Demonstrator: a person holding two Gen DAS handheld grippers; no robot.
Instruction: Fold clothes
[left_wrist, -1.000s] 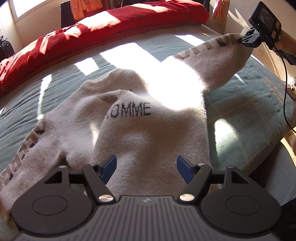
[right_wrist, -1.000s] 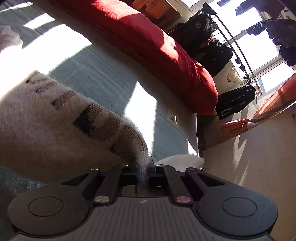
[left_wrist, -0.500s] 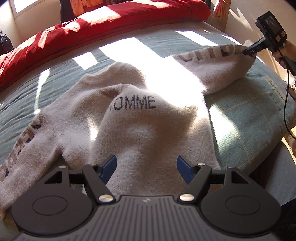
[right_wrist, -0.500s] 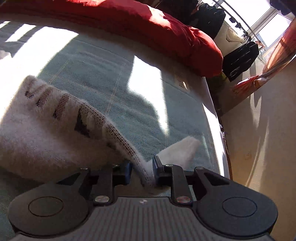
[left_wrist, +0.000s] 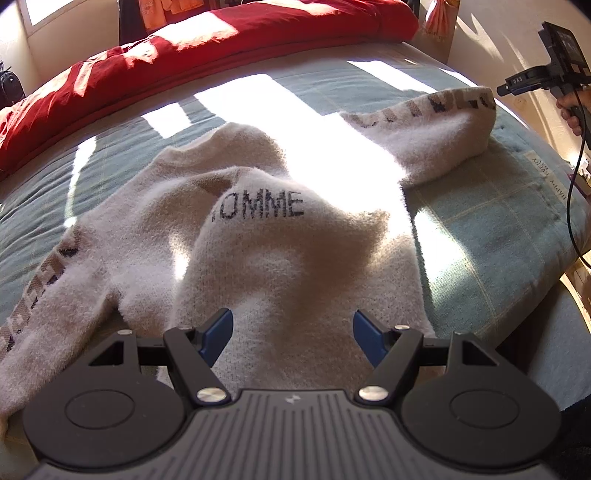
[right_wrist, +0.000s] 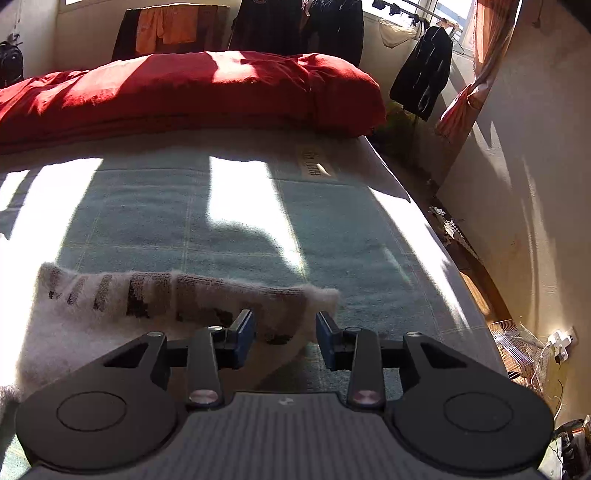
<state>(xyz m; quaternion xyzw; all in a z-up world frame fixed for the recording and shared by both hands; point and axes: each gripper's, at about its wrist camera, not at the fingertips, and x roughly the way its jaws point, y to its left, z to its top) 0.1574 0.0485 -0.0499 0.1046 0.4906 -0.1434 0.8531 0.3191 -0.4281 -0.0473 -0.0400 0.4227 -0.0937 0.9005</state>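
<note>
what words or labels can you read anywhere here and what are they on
"OMME": dark letters on the chest of the sweater; a letter before them is hidden in a fold.
Patterned letters along both sleeves: too broken to read.
Label on the green blanket: too small to read.
Marking on the right gripper: too small.

A bed covered by a pale green checked blanket (right_wrist: 155, 218), crossed by bright sun patches. A red duvet (right_wrist: 184, 92) is bunched along the far edge. Dark garments (right_wrist: 421, 81) are hung near a window; an orange curtain (right_wrist: 476, 62) is seen beside a cream wall (right_wrist: 524, 192).
</note>
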